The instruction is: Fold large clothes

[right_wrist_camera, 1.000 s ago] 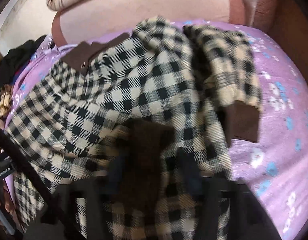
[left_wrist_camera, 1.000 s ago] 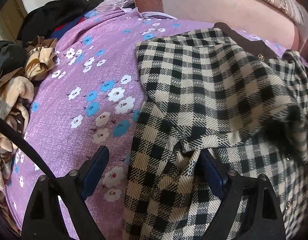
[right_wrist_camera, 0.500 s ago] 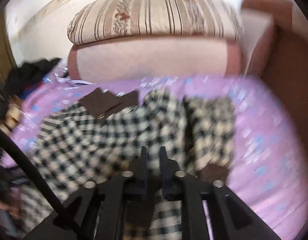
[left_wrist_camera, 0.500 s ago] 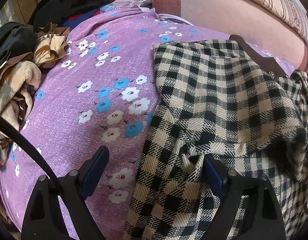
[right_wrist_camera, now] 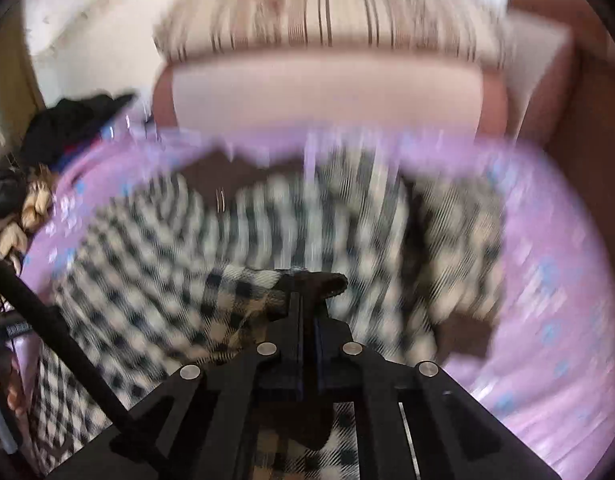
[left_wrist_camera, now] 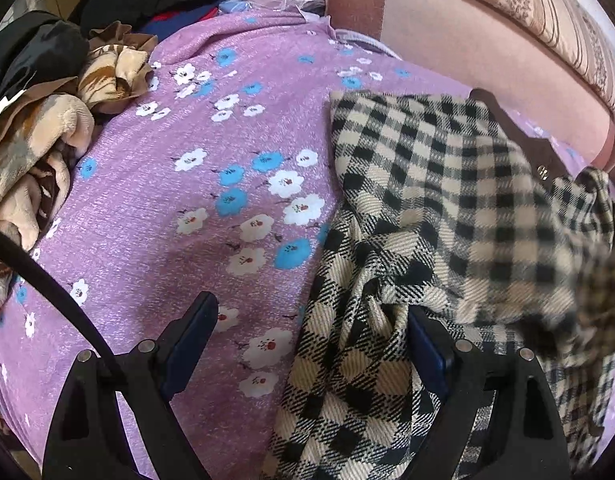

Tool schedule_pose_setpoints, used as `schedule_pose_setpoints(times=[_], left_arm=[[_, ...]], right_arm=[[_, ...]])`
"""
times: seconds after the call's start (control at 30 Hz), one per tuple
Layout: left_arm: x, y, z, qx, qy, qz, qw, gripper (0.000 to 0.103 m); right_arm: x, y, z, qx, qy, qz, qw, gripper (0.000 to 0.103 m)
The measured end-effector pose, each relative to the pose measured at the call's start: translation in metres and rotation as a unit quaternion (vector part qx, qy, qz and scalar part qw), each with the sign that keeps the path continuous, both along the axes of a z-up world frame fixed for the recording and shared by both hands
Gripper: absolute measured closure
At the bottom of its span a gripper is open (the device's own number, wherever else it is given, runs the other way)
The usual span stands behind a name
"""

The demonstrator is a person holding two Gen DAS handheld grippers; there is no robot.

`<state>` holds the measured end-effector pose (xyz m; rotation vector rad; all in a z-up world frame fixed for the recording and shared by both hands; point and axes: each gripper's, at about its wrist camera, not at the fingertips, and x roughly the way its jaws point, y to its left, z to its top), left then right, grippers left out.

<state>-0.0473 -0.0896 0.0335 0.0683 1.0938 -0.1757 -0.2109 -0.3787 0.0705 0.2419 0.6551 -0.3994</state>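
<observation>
Checked black-and-cream wool, a large coat (left_wrist_camera: 435, 216) with dark brown trim, lies spread over the purple flowered bedspread (left_wrist_camera: 195, 216) on the side toward the pink padded headboard (left_wrist_camera: 467, 48), its brown collar (left_wrist_camera: 519, 136) nearest that headboard.

What has changed in the last second is on my right. A second ago my right gripper (right_wrist_camera: 307, 292) sat low in the cloth with its jaws partly apart around a brown-trimmed fold. Now the jaws are pressed fully together, and a pinch of checked cloth and brown trim sticks out between the tips. The view has climbed too: the headboard and the striped cushion (right_wrist_camera: 331, 20) above it fill the top of the frame, and everything is smeared with motion. I read that as the hem or sleeve end caught and coming up off the bedspread, the start of a fold toward the collar.

My left gripper (left_wrist_camera: 311, 336) has shifted only a little. Its jaws stand wide apart and grip nothing: one blue pad (left_wrist_camera: 191, 336) hangs over bare bedspread, the other sits at the coat's near edge, with a bunched ridge of cloth just inside it.

For the task, one corner is secured and the other is not. I judge the left should close on that ridge before the right carries further, or the coat will drag skewed. A pile of other clothes (left_wrist_camera: 47, 128) waits at the bedspread's far left edge.
</observation>
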Motion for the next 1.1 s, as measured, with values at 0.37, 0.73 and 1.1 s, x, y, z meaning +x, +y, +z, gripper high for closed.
schedule_pose_setpoints(times=[0.37,0.73,1.1], left_arm=[[-0.004,-0.001,-0.001,0.023,0.006,0.0,0.9997,0.015],[-0.03,-0.012,0.038,-0.019,-0.046,-0.02,0.9985,0.015],[0.002,-0.04,-0.01,0.044,-0.017,-0.02,0.9987,0.015]], right_arm=[[0.036,-0.063,-0.048,0.066,0.084,-0.051,0.993,0.078],[0.005,-0.037,-0.001,0.101,0.044,0.005,0.994,0.07],[0.039,-0.056,-0.067,0.083,0.105,-0.041,0.99,0.066]])
